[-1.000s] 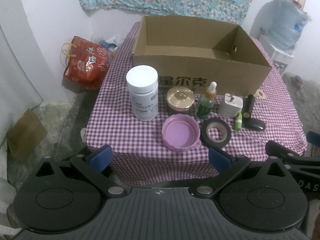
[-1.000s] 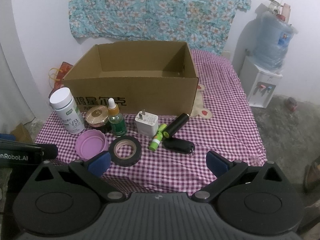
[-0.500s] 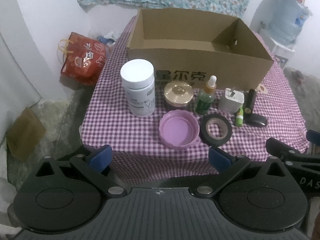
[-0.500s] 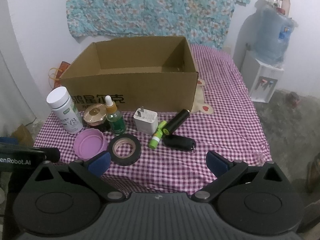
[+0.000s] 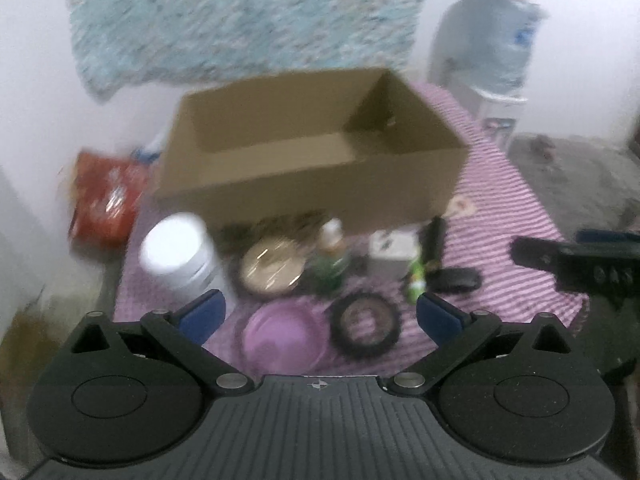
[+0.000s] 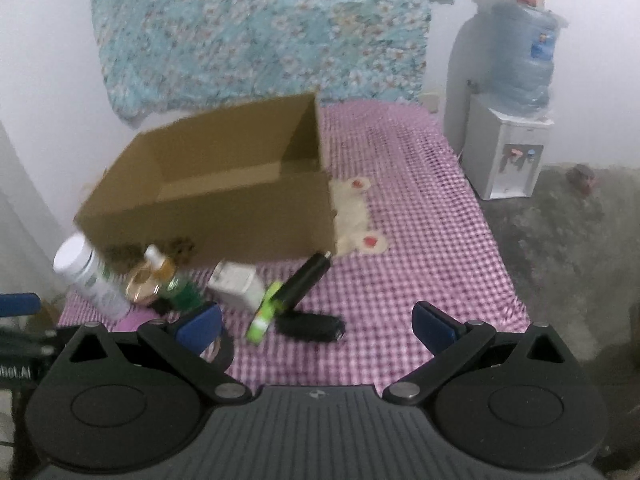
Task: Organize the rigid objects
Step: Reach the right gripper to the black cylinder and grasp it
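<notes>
Relative to the frames half a second earlier, both cameras have swung: the cardboard box sits tilted in each view, and the left-wrist picture is smeared by motion blur.

Left wrist view. The left gripper (image 5: 318, 314) hovers at the near table edge, jaws spread wide and holding nothing. Between its blue pads lie the purple lid (image 5: 282, 338) and the black tape roll (image 5: 366, 326), side by side. Behind them, in a row before the open cardboard box (image 5: 312, 196): white pill bottle (image 5: 180, 256), gold-lidded jar (image 5: 272, 268), green dropper bottle (image 5: 330, 264), white charger (image 5: 390, 254), green tube (image 5: 416, 280), black cylinder (image 5: 430, 240) and black key fob (image 5: 456, 280). The right gripper's body (image 5: 576, 260) enters from the right edge. All stand on the purple checked tablecloth (image 5: 500, 216).

Right wrist view. The right gripper (image 6: 316, 322) has its jaws released and empty, above the cloth's near edge. The key fob (image 6: 310, 326) lies just beyond them, the green tube (image 6: 264, 314) touching the black cylinder (image 6: 306, 280). A water dispenser (image 6: 508, 136) stands right of the table.
</notes>
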Tool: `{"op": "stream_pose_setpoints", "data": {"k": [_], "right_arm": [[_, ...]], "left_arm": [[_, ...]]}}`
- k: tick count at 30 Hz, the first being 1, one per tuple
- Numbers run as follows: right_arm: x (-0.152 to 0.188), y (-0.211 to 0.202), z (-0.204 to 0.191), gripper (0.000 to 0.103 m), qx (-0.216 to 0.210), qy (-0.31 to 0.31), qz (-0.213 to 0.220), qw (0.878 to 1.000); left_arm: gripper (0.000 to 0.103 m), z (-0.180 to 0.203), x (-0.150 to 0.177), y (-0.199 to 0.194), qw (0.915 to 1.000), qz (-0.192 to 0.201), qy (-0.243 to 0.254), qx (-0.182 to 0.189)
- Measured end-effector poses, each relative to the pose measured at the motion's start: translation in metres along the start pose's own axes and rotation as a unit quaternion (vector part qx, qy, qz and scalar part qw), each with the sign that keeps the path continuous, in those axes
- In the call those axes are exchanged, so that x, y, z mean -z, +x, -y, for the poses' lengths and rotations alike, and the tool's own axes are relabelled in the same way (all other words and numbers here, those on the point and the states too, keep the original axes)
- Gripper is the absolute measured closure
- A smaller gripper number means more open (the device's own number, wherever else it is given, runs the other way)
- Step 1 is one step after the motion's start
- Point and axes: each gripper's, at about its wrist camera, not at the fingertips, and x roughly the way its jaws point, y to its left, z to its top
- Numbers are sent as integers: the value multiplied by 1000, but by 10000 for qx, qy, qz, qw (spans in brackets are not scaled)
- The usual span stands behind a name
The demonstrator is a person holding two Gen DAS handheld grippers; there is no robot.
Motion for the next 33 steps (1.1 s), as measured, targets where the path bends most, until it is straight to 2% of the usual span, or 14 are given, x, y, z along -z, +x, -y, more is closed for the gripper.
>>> {"op": "stream_pose_setpoints", "data": {"k": [4, 7, 9, 11, 14, 17, 18, 22, 24, 26, 28, 33], "right_arm": [[-14, 21, 26, 5, -388, 474, -111, 9981], [-24, 42, 38, 12, -600, 681, -242, 9956], [-29, 56, 42, 19, -698, 753, -358, 9941], [-35, 72, 44, 24, -818, 795, -504, 9922], [-40, 93, 43, 32, -964, 803, -732, 9894], [-43, 112, 44, 39, -1107, 838, -975, 9855], [-43, 117, 44, 41, -1123, 848, -1053, 9844], [-43, 136, 44, 52, -1219, 929, -1352, 9789], [-42, 144, 45, 61, -1266, 972, -1475, 9761], [-40, 152, 44, 62, -1282, 1008, -1585, 9738], [-39, 158, 44, 70, -1319, 1029, -1685, 9714], [-37, 159, 51, 72, -1508, 1269, -1769, 9643]], "left_arm": [[6, 26, -14, 14, 9981, 183, 488, 315], [12, 48, -23, 32, 9948, 171, 889, 471], [25, 60, -27, 43, 9921, 141, 1136, 517], [29, 71, -31, 55, 9892, 98, 1333, 605], [42, 85, -34, 74, 9852, -46, 1575, 678], [51, 93, -36, 92, 9813, -218, 1786, 689], [56, 95, -35, 96, 9801, -261, 1841, 694], [67, 100, -35, 108, 9777, -429, 1947, 662], [73, 101, -35, 114, 9768, -510, 1970, 667], [75, 100, -36, 118, 9763, -572, 1969, 688], [75, 101, -35, 120, 9758, -604, 1979, 711], [75, 111, -37, 130, 9731, -748, 2045, 749]]}}
